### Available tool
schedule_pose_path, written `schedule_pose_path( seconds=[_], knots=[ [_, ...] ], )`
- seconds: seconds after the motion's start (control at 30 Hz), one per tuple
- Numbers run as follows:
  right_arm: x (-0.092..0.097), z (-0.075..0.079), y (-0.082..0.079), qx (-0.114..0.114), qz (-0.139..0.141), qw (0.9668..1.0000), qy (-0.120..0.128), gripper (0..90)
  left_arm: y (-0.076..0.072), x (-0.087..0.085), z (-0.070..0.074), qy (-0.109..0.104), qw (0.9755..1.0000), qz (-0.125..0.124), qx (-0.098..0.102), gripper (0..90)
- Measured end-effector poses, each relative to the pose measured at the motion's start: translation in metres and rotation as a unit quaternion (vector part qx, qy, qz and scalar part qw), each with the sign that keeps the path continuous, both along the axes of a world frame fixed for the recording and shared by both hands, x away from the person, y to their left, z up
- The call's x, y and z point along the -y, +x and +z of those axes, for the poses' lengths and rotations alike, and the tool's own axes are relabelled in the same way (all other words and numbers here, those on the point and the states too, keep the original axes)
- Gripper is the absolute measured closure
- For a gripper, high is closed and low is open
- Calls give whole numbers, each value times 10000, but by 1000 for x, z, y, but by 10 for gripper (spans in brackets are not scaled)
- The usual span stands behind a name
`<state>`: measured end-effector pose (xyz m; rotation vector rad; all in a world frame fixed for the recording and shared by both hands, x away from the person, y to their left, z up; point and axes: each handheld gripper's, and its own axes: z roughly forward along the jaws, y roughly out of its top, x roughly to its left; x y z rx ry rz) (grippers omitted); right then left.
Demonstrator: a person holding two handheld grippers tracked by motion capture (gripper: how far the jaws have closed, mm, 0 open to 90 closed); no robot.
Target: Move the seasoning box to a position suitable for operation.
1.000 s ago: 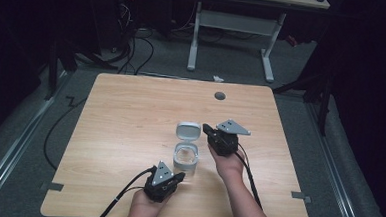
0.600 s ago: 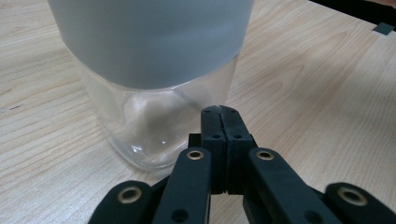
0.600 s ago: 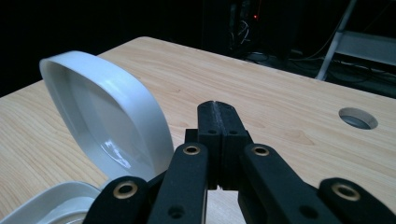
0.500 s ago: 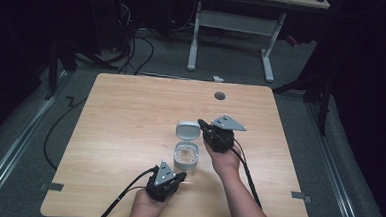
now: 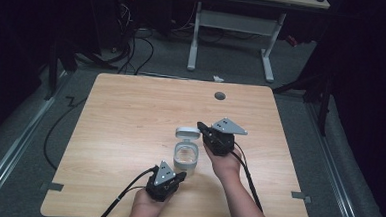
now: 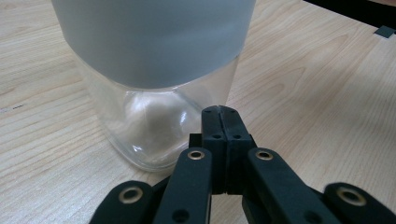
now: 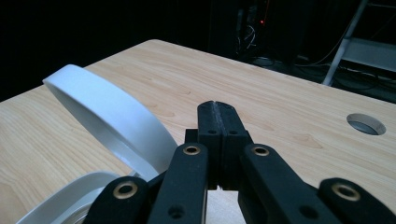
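A clear glass jar [image 5: 185, 158] with a grey collar [image 6: 154, 42] stands at the table's middle. Its white hinged lid [image 5: 187, 134] is flipped up and back, and stands tilted in the right gripper view [image 7: 112, 121]. My left gripper [image 5: 179, 176] lies low at the jar's near side. Its jaws are shut with nothing between them, their tip [image 6: 220, 112] right by the jar's lower glass wall. My right gripper [image 5: 200, 125] sits just right of the lid, also shut and empty [image 7: 218, 108]. I cannot tell whether it touches the lid.
The wooden table [image 5: 130, 115] has a round cable hole [image 5: 219, 96] at its far right. Cables trail from both grippers toward the near edge. Beyond the table stand a white desk frame [image 5: 235, 25] and floor cables in the dark.
The right gripper has shifted slightly left, toward the open lid. The left gripper and the jar have stayed where they were.
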<state>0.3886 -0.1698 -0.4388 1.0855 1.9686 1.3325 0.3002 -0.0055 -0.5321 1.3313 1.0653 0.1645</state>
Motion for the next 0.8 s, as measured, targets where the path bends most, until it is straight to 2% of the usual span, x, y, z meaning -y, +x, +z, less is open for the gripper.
schedule_pose_path(
  seconds=[0.57, 0.8],
  knots=[
    [0, -3, -30, 93, 190, 9998, 69, 897, 0, 0, 0, -16, 10000, -10, -3, 900],
    [2, -4, -37, 96, 215, 9997, 81, 897, 0, 0, 0, -23, 10000, -8, -3, 900]
  ],
)
